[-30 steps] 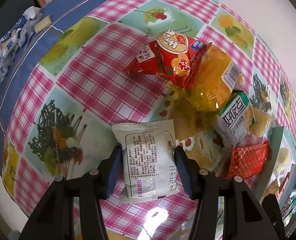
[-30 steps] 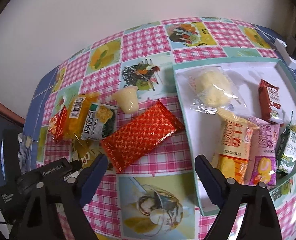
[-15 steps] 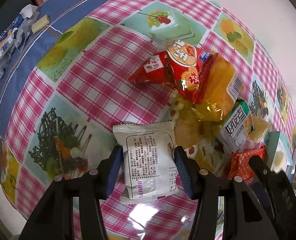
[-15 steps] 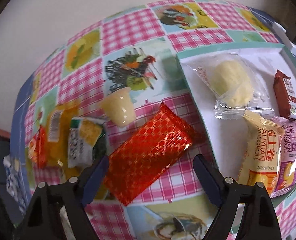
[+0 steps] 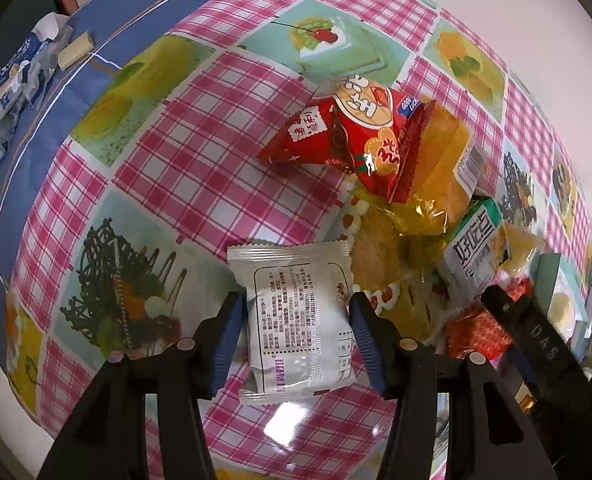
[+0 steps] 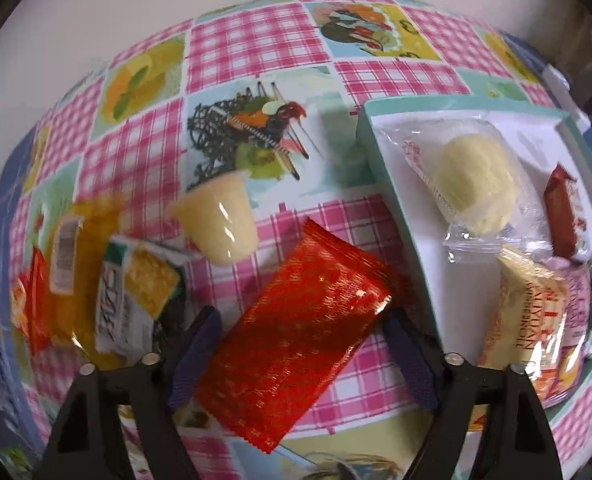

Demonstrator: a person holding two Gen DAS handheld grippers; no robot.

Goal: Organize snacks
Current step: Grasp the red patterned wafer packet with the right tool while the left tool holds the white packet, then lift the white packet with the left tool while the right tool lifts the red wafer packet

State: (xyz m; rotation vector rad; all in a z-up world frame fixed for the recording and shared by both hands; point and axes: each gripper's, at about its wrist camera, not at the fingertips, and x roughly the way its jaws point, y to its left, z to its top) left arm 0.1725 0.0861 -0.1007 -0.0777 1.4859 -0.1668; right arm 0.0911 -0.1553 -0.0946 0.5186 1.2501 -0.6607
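Observation:
My left gripper [image 5: 296, 320] is shut on a white snack packet [image 5: 300, 316], held above the checked tablecloth. Beyond it lie a red chip bag [image 5: 352, 136], a yellow packet [image 5: 436, 168] and a green-white packet [image 5: 472, 256]. My right gripper [image 6: 300, 340] is open, its fingers either side of a red foil packet [image 6: 296, 340] lying on the cloth. A jelly cup [image 6: 219, 220] lies just beyond it. A teal-rimmed white tray [image 6: 392, 184] to the right holds several snacks, among them a wrapped yellow bun [image 6: 472, 180].
A blue-white wrapper [image 5: 7, 84] lies on the blue cloth border at far left. The right gripper's arm [image 5: 536, 348] shows at the left wrist view's lower right. A white wall stands behind the table.
My right gripper has moved down and forward over the red foil packet, which now lies between its open fingers. My left gripper still holds the white packet.

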